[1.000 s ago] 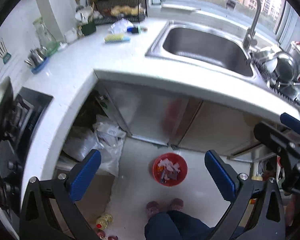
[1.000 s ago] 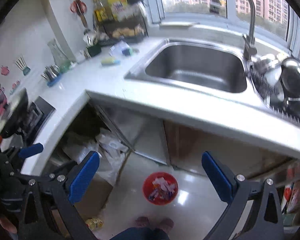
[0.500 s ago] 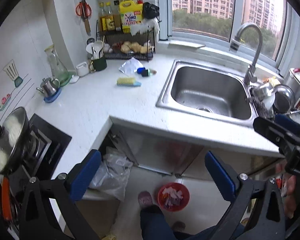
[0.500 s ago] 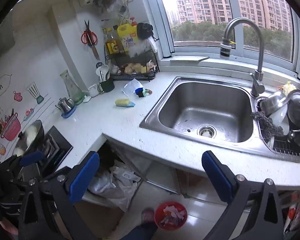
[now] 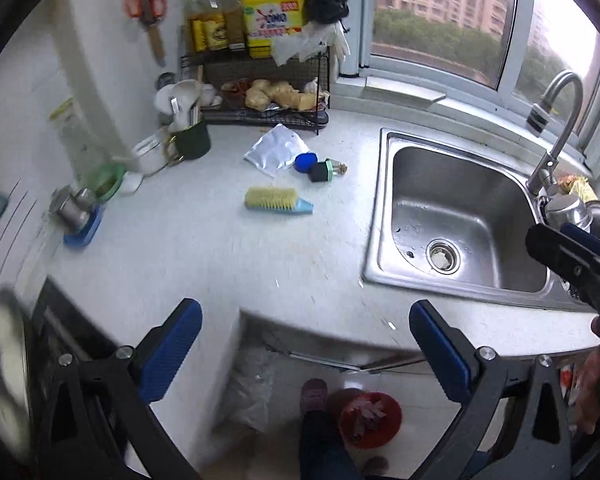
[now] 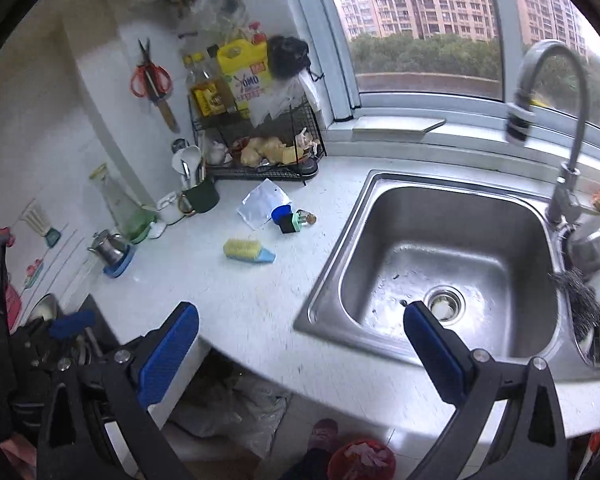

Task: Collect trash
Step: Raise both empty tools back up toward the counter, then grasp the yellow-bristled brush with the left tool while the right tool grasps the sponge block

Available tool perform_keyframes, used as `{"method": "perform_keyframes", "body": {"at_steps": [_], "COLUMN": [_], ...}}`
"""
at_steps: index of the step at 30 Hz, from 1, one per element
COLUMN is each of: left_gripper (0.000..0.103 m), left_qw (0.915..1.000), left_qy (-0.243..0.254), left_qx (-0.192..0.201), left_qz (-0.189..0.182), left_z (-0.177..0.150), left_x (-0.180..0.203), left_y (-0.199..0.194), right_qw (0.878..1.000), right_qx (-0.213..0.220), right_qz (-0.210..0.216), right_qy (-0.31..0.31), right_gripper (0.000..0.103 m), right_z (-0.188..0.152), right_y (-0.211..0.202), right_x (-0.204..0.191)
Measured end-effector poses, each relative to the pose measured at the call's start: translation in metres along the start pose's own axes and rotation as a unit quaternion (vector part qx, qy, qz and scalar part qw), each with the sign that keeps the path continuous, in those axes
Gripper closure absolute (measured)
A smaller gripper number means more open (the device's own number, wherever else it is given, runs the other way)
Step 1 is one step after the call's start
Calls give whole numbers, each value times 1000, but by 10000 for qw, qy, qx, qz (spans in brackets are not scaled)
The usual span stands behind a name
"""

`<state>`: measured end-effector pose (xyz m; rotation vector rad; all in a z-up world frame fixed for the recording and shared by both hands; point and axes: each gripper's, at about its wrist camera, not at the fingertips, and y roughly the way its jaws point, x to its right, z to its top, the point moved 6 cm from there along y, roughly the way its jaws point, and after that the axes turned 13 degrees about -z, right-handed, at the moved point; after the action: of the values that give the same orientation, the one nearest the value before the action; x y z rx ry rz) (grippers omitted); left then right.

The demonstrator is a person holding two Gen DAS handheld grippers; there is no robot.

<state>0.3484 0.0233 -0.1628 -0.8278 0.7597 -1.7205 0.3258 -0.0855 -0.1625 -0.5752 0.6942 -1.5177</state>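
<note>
Left gripper (image 5: pixel 305 346): lower middle of the left wrist view, blue-padded fingers (image 5: pixel 171 348) spread wide, nothing between them, hanging over the countertop's front edge.
Right gripper (image 6: pixel 300 350): lower middle of the right wrist view, fingers released and empty, the right pad over the sink's near corner; also seen at the right edge of the left wrist view.
Countertop (image 5: pixel 204 264): white, speckled, filling the middle of both views.
White packet (image 5: pixel 275 151): trash, crumpled, lying flat in the upper middle, just in front of the wire rack (image 5: pixel 260 112).
Blue cap (image 5: pixel 305 161): touching the packet's right edge.
Small dark bottle (image 5: pixel 323 171): on its side, just beside the blue cap, nozzle pointing right.
Scrub brush (image 5: pixel 277 201): yellow bristles, blue handle, nearer the camera than the packet, apart from it.
Sink (image 5: pixel 456 216): steel, right of centre, a pale scrap sitting in the drain.
Red bin (image 5: pixel 370 420): on the floor at the bottom of the frame, scraps inside, beside a slippered foot (image 5: pixel 314 394).
Green mug (image 5: pixel 192 142): upper left, holding utensils.
</note>
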Motion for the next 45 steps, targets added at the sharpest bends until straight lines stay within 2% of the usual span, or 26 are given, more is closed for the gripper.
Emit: {"method": "perform_keyframes", "body": {"at_steps": [5, 8, 12, 14, 17, 18, 20, 28, 33, 35, 40, 43, 45], "left_gripper": [0, 0, 0, 0, 0, 0, 0, 0, 0, 0, 0, 0, 0], "left_qw": [9973, 9938, 9857, 9789, 9644, 9560, 9445, 9010, 8885, 8790, 8482, 8382, 8346], "left_qy": [687, 999, 1408, 1717, 2228, 2500, 2825, 3480, 3659, 3743, 4006, 4070, 4109], "left_qx": [-256, -421, -700, -816, -1025, -1101, -1145, -1412, -1438, -1484, -1550, -1568, -1547], "left_qz": [-79, -255, -610, -747, -990, -1075, -1228, -2172, -2367, -2555, -3100, -3274, -3328], "left_z": [54, 79, 103, 112, 120, 121, 124, 132, 131, 128, 118, 116, 115], "left_x": [-37, -59, -82, -91, -101, -103, -105, -113, -118, -119, -119, -118, -117], "left_y": [37, 56, 86, 102, 127, 135, 146, 195, 224, 231, 247, 254, 259], "right_qw": [9994, 9986, 9969, 9961, 9945, 9939, 9932, 9892, 9880, 9867, 9849, 9838, 9833], "right_qx": [-280, -401, -640, -730, -896, -953, -1013, -1321, -1423, -1499, -1596, -1649, -1663], "right_qz": [-146, -236, -351, -400, -468, -491, -527, -627, -580, -590, -630, -663, -713], "right_qy": [169, 259, 286, 283, 269, 258, 219, 75, -149, -203, -226, -229, -181], "right_gripper": [1, 1, 1, 1, 1, 1, 1, 1, 5, 8, 9, 10, 11], "right_z": [27, 39, 55, 60, 66, 67, 70, 76, 77, 75, 71, 70, 70], "right_y": [47, 69, 102, 114, 135, 141, 152, 204, 234, 245, 261, 269, 275], "right_x": [-16, -24, -35, -39, -44, -46, -48, -60, -75, -79, -84, -85, -84]}}
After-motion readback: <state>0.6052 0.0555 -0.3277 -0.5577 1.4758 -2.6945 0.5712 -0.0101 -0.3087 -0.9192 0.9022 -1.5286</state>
